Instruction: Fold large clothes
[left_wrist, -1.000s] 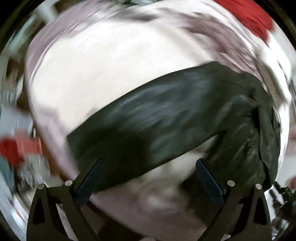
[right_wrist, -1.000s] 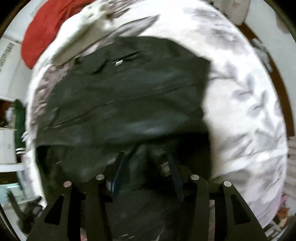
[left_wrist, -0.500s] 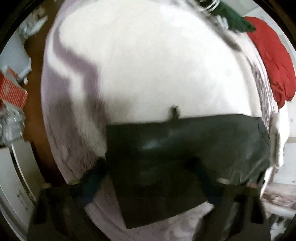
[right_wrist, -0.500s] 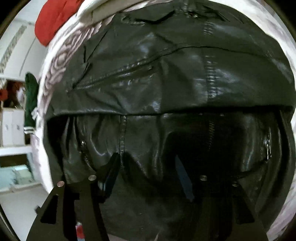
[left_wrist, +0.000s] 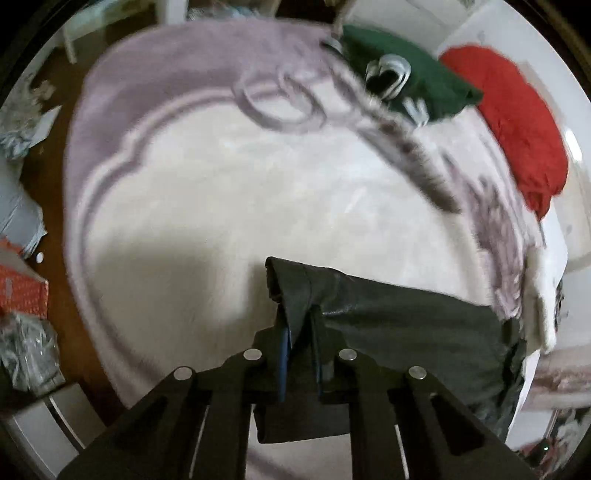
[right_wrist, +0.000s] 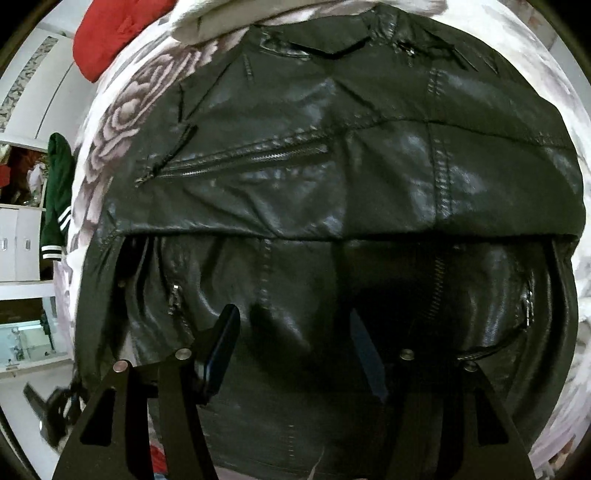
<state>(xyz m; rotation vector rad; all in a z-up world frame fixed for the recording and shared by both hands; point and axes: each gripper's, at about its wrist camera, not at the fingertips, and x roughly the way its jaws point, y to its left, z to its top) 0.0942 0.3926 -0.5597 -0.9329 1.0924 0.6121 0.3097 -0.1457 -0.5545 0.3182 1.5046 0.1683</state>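
A black leather jacket (right_wrist: 332, 177) lies on a pale floral blanket (left_wrist: 240, 177). It fills the right wrist view, collar at the top, with a folded layer over its lower part. In the left wrist view a sleeve or edge of the jacket (left_wrist: 399, 321) stretches to the right. My left gripper (left_wrist: 300, 332) is shut on a bunched end of that black leather and holds it over the blanket. My right gripper (right_wrist: 291, 332) is open, its fingers just over the jacket's lower part, holding nothing.
A green garment with white stripes (left_wrist: 417, 81) and a red garment (left_wrist: 517, 122) lie at the blanket's far edge. A white cloth (right_wrist: 207, 18) lies by the jacket's collar. Boxes and bags (left_wrist: 22, 295) stand on the wooden floor to the left.
My left gripper has closed on the jacket's edge and drawn it out over the blanket. My right gripper has moved closer over the jacket and stayed open.
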